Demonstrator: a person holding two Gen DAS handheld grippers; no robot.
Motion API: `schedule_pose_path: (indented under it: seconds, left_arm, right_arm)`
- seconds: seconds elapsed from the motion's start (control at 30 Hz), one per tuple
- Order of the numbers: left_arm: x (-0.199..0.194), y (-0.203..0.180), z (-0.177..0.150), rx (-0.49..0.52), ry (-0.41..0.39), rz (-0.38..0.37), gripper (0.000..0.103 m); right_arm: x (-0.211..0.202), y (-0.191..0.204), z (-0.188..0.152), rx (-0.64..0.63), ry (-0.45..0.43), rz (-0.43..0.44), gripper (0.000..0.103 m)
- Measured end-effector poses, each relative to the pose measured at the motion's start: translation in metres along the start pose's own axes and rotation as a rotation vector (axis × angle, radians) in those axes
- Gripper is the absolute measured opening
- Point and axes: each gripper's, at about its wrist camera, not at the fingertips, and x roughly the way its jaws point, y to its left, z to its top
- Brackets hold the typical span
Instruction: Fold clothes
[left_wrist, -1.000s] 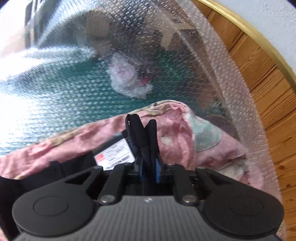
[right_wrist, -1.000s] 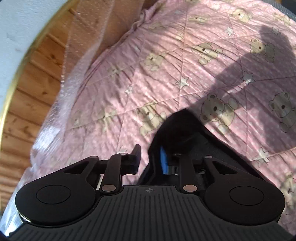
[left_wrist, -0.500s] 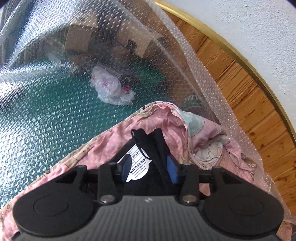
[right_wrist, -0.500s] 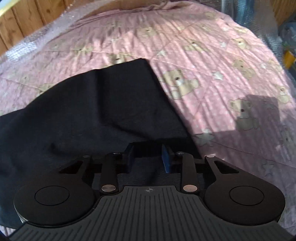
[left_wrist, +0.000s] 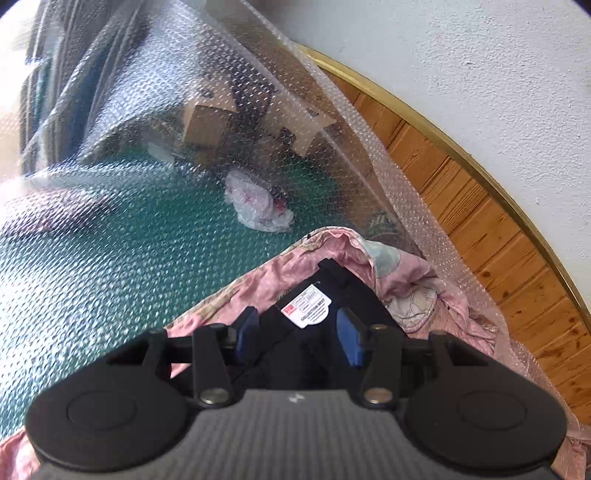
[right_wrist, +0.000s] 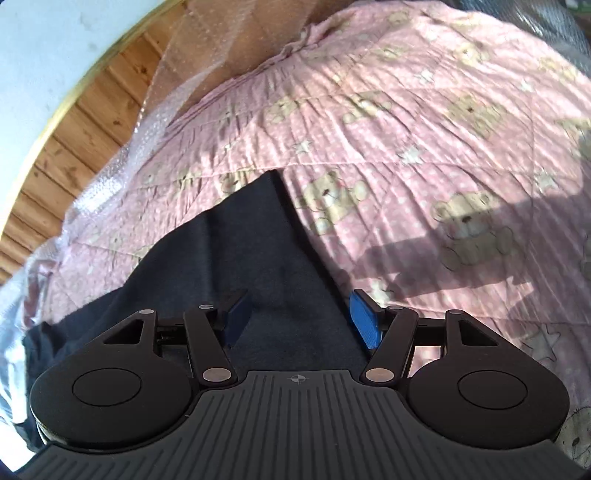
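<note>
Black garment: flat on pink quilt, tag at one end. Left tool and right tool: both open, empty, above cloth. Regrip corners evenly; fold edge-to-edge, avoiding quilt.

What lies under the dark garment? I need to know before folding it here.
The dark garment lies on a pink teddy-bear quilt, which shows around its edges. Whatever is beneath the garment's middle, or under the quilt, is covered. Both claws are open.
</note>
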Motion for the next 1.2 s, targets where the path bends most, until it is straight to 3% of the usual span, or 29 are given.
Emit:
schedule_pose_path:
  seconds: [0.17, 0.3, 0.4, 0.47, 0.57, 0.6, 0.7, 0.8, 1.0, 1.2]
  left_arm:
    - [-0.054, 0.022, -0.057, -0.155, 0.045, 0.014, 0.051]
    - [-0.083, 0.020, -0.115, -0.238, 0.089, 0.052, 0.051]
    - [-0.099, 0.006, -0.152, -0.259, 0.118, 0.042, 0.051]
    - [-0.106, -0.007, -0.170, -0.248, 0.137, 0.034, 0.051]
    - [-0.114, -0.026, -0.189, -0.242, 0.143, 0.019, 0.051]
    - [-0.116, -0.032, -0.193, -0.238, 0.142, 0.015, 0.051]
    - [-0.122, -0.048, -0.198, -0.215, 0.134, 0.008, 0.051]
    - [-0.130, -0.061, -0.201, -0.199, 0.115, 0.001, 0.052]
    - [-0.136, -0.054, -0.209, -0.207, 0.112, 0.035, 0.053]
    - [-0.142, -0.036, -0.208, -0.197, 0.096, 0.094, 0.053]
  right_arm:
    - [-0.002, -0.053, -0.021, 0.043, 0.042, 0.185, 0.061]
    - [0.020, -0.053, -0.012, 0.009, 0.110, 0.362, 0.062]
    - [0.037, -0.049, 0.001, -0.020, 0.127, 0.419, 0.059]
    - [0.044, -0.051, 0.007, -0.001, 0.117, 0.420, 0.052]
    - [0.051, -0.045, 0.009, -0.026, 0.137, 0.399, 0.030]
    - [0.049, -0.039, 0.007, -0.062, 0.138, 0.372, 0.003]
    - [0.043, -0.019, 0.002, -0.171, 0.143, 0.290, 0.001]
    - [0.017, -0.025, 0.005, -0.157, 0.063, 0.254, 0.000]
    - [-0.001, -0.065, 0.009, -0.128, 0.060, 0.182, 0.000]
    - [-0.027, -0.087, 0.010, -0.110, -0.011, 0.113, 0.000]
